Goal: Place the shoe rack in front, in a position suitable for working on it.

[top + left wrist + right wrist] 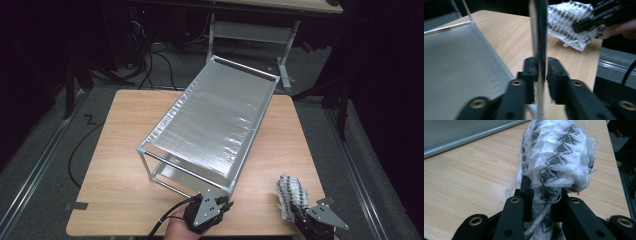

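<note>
- High view: a silver metal-framed rack with ribbed translucent shelves [212, 125] stands askew on the pale wooden worktop [120, 165]; the left gripper [223, 204] is at its near corner.
- Left gripper view: the jaws are clenched on the rack's shiny upright post [538, 37]. Steady it low, I'd say.
- Right gripper view: the right gripper [541, 192] is grasping a frayed white-and-black woven cloth [559, 152], bunched, near the worktop's edge.

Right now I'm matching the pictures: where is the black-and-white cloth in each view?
High view: cloth at lower right, in the right gripper.
Left gripper view: top right.
Right gripper view: centre, between the jaws.
Shared landmark: the metal rack.
</note>
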The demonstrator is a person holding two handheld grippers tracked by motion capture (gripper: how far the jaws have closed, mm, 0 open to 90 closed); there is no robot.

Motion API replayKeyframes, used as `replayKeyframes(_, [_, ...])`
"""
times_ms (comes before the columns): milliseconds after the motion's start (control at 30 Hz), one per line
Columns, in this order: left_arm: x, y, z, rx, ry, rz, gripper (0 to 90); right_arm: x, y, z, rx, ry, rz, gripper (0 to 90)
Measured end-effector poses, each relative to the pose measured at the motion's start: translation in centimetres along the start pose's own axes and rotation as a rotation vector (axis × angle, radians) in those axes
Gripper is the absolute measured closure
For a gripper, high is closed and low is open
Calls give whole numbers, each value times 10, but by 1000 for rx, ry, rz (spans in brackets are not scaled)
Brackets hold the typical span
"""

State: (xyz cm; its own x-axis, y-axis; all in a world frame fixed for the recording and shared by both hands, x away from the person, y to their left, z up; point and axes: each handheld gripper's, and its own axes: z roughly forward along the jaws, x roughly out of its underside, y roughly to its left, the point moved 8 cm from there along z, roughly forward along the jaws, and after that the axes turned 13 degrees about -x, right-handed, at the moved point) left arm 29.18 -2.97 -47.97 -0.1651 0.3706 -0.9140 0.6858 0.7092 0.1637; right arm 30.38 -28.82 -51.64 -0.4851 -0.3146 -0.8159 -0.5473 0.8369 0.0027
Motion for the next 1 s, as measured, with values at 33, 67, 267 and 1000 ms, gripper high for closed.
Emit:
replayKeyframes(33, [0, 0, -1, 6, -2, -8, 790, -1, 1, 1, -4, 1, -5, 768])
replayKeyframes(67, [1, 0, -3, 14, 1, -13, 793, -1, 2, 3, -8, 0, -9, 769])
replayKeyframes(267, [8, -7, -20, 19, 5, 6, 792, -18, 14, 17, -46, -15, -40, 769])
replayKeyframes(1000, [34, 8, -75, -27, 29, -17, 793, -79, 122, 173, -327, 137, -220, 780])
